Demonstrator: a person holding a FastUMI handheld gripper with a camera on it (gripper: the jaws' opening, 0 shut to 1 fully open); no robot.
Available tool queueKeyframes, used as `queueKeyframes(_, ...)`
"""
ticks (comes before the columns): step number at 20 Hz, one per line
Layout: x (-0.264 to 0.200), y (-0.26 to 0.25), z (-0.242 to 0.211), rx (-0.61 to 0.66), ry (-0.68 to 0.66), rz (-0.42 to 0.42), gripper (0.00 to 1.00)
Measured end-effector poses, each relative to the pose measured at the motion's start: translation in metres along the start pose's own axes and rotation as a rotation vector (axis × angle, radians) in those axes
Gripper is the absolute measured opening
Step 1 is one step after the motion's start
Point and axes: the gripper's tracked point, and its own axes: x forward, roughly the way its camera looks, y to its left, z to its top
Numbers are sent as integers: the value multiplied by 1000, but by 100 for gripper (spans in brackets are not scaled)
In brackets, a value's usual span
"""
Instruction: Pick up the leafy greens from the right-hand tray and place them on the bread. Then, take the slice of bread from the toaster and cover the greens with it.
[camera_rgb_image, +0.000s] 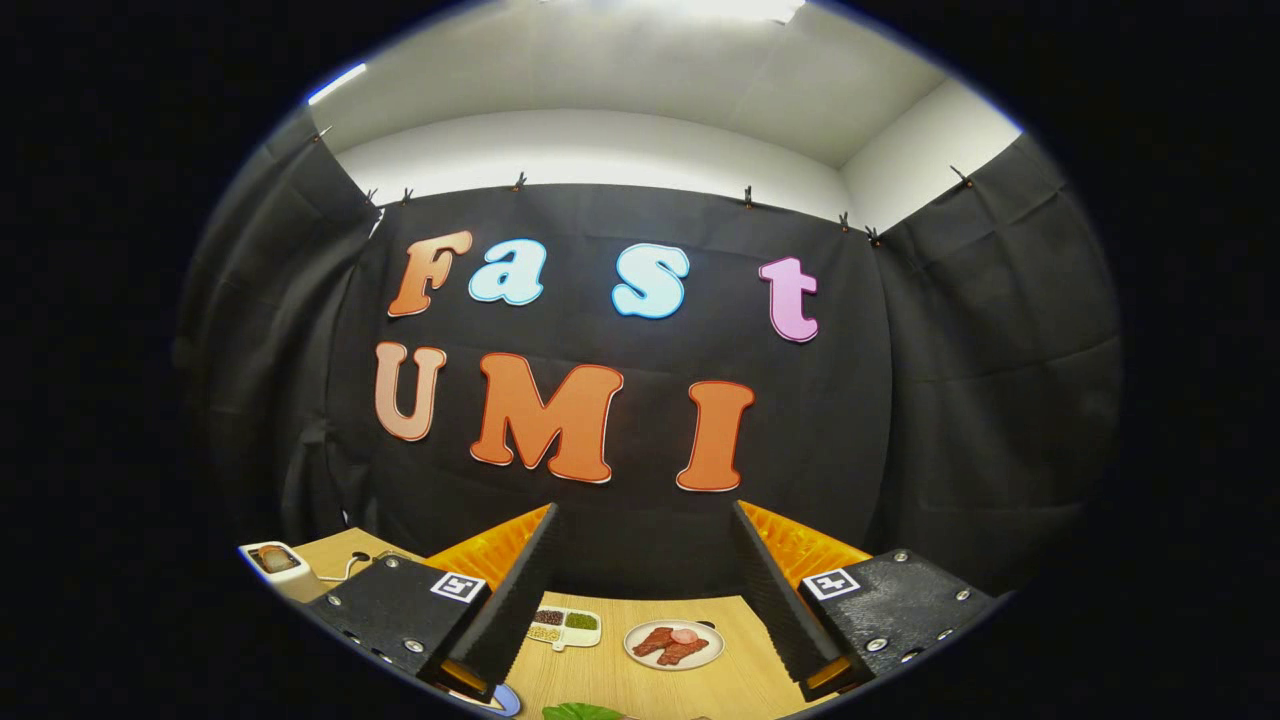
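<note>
My gripper (645, 530) is held high above the wooden table (720, 690), facing the booth wall, its fingers spread wide with nothing between them. Below and between the fingers, close to me, a bit of the leafy greens (580, 712) peeks into view. A white toaster (275, 565) with a slice of bread (274, 559) in its slot stands on the table beyond the left finger (500, 610). The bread that lies flat is hidden from me.
Between the fingers, farther out on the table, lie a white divided dish (566, 627) with dark and green fillings and a round white plate (673, 643) with reddish meat slices. A blue-rimmed item (503, 700) sits under the left finger. Black cloth walls close the booth.
</note>
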Motion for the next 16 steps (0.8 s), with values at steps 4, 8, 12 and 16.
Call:
queueKeyframes(4, 6, 4, -11, 17, 25, 18, 99)
queueKeyframes(8, 12, 12, -24, 12, 52, 42, 99)
queueKeyframes(12, 14, 19, -40, 9, 83, 51, 99)
queueKeyframes(16, 13, 25, -66, -7, 150, 69, 99)
